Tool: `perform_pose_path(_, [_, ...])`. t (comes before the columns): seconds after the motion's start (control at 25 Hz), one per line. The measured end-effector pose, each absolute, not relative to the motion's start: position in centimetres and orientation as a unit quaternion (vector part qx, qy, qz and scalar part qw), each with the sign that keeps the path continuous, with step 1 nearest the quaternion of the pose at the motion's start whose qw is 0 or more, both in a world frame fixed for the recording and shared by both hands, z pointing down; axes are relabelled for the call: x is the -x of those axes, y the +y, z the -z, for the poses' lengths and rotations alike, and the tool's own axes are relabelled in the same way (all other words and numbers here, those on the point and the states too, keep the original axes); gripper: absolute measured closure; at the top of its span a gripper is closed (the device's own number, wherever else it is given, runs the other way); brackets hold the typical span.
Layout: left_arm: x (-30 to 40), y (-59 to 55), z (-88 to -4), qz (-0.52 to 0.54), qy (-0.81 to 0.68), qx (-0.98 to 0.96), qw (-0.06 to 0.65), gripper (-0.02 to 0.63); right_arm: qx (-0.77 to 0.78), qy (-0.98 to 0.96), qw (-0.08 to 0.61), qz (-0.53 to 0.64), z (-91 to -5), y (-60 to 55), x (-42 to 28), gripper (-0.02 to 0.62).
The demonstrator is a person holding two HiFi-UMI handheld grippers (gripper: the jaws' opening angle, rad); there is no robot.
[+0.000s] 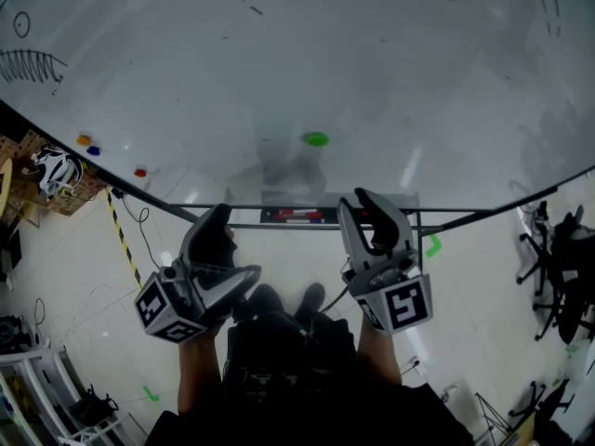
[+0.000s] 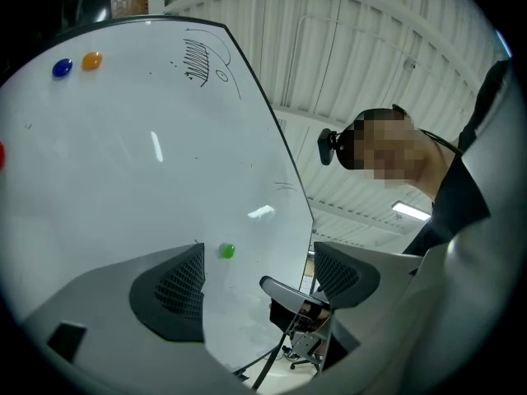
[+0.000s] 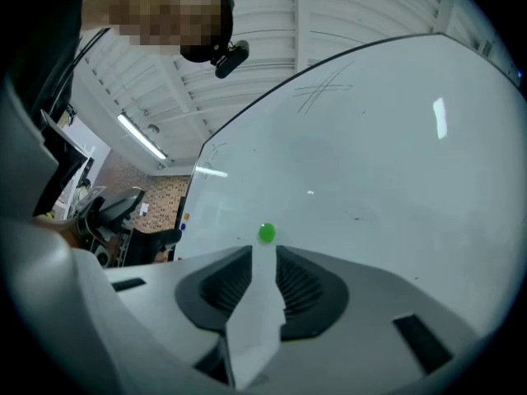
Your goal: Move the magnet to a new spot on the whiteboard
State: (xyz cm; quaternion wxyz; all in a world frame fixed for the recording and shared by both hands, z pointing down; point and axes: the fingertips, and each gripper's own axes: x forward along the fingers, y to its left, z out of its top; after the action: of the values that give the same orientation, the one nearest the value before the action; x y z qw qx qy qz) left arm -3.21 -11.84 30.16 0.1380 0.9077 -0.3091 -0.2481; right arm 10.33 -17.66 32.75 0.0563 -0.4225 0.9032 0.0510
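A small green magnet (image 1: 316,139) sticks low on the whiteboard (image 1: 390,63), a little above its bottom edge. It also shows as a green magnet (image 2: 227,251) in the left gripper view and a green magnet (image 3: 266,233) in the right gripper view. My left gripper (image 1: 237,244) hangs below the board, turned on its side, jaws wide apart and empty (image 2: 257,257). My right gripper (image 1: 356,199) points up at the board's lower edge, short of the magnet. Its jaws stand a narrow gap apart with nothing between them (image 3: 263,257), and the magnet lies just beyond the gap.
Orange (image 1: 84,140), blue (image 1: 93,150) and red (image 1: 140,172) magnets sit at the board's lower left. Marker drawings (image 1: 33,63) fill the left corner. A tray (image 1: 297,216) with markers runs under the board. Office chairs (image 1: 558,249) stand at the right.
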Motion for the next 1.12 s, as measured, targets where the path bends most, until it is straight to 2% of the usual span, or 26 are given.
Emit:
perform_pose_path(0.24, [3.9,-13.2,-30.1,0.250,-0.292,-0.913,0.139,0.193,0.445,0.890,0.022,-0.097,-32.1,-19.0,-9.1,0.497])
perform_pose_path(0.4, [5.5,-14.3,-29.3,0.241,-0.288,-0.920,0.116,0.192,0.478,0.870,-0.021,-0.122,-31.9,-20.6,-7.6,0.443])
perform_pose_path(0.64, [8.8,-15.3,-29.8,0.231,-0.273,-0.927,0.114,0.192,0.560,0.804,-0.092,-0.176,-31.5,-22.8,-6.0,0.443])
perform_pose_path(0.8, [9.8,-16.3,-29.0,0.228,-0.275,-0.930,0.090,0.192,0.594,0.767,-0.102,-0.219,-30.3,-23.6,-5.0,0.437])
perform_pose_path(1.12, [10.4,-17.1,-29.3,0.230,-0.257,-0.933,0.101,0.192,0.618,0.731,-0.136,-0.256,-30.1,-24.2,-4.5,0.437])
